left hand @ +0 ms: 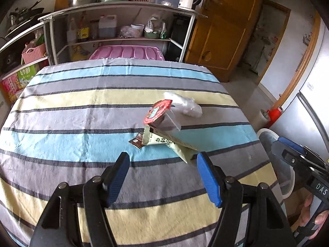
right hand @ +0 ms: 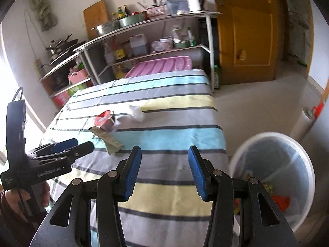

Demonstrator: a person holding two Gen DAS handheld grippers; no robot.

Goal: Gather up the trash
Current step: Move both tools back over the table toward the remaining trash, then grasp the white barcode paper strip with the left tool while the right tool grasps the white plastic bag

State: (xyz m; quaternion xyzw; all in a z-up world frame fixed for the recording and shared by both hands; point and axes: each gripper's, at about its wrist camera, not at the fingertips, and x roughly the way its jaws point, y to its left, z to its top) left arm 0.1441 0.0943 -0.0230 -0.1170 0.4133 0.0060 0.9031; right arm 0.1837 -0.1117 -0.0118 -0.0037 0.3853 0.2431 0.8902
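Observation:
On the striped tablecloth [left hand: 82, 123] lies a heap of trash: a red-lidded cup [left hand: 157, 113], a crumpled clear plastic bag [left hand: 185, 105], a pale green wrapper [left hand: 172, 144] and a small brown packet [left hand: 136, 142]. My left gripper [left hand: 162, 170] is open and empty, just short of the green wrapper. My right gripper [right hand: 164, 168] is open and empty above the table's near right part. The heap also shows in the right wrist view, with the cup [right hand: 104, 119] and green wrapper [right hand: 109, 140]. A white trash bin [right hand: 273, 177] with some trash inside stands beside the table's right edge.
A metal shelf rack [left hand: 123, 20] with pots, bottles and a kettle stands behind the table. A pink plastic lid [left hand: 127, 52] lies at the table's far edge. A wooden door [left hand: 226, 30] is at the right. A paper roll [right hand: 304, 119] stands on the floor.

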